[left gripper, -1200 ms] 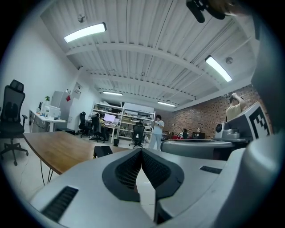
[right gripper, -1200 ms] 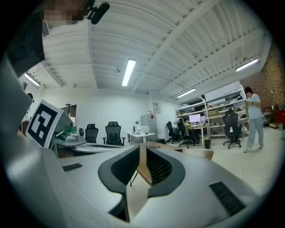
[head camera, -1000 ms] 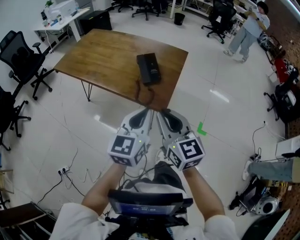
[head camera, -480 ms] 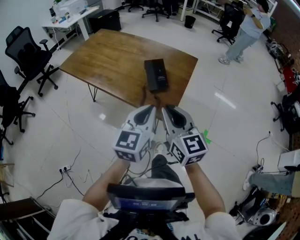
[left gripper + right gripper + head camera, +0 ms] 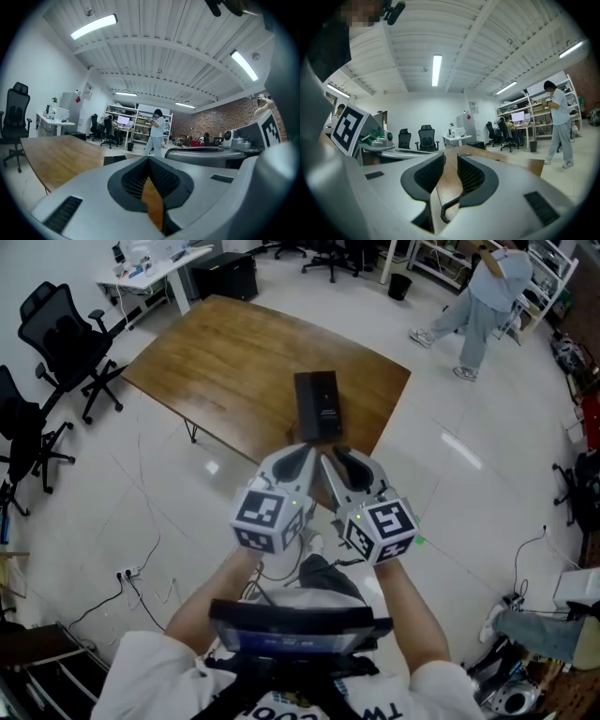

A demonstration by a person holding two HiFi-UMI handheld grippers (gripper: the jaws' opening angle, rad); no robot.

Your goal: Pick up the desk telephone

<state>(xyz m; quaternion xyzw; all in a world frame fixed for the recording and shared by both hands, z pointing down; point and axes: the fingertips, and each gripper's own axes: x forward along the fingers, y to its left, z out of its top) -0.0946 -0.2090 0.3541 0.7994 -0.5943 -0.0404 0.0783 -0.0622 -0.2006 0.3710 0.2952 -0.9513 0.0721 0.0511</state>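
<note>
The black desk telephone [image 5: 319, 405] lies near the front edge of the wooden table [image 5: 216, 352]. Its coiled cord [image 5: 451, 205] shows through the right gripper's gap. Both grippers are held side by side, pointing level at the table's near edge, short of the phone. My left gripper [image 5: 305, 455] is shut, its pads meeting with nothing between them; the left gripper view shows the phone [image 5: 115, 160] as a dark slab ahead on the table [image 5: 56, 152]. My right gripper [image 5: 330, 458] has its jaws opening, a narrow gap between them and nothing gripped.
Black office chairs [image 5: 66, 338] stand left of the table. A white desk [image 5: 155, 263] with equipment is at the back left. A person [image 5: 483, 306] walks at the back right. Cables [image 5: 141, 582] trail over the white floor at the lower left.
Both grippers have moved forward together toward the table's near edge, so the table and phone now sit closer. The right gripper's jaws have parted a little.
</note>
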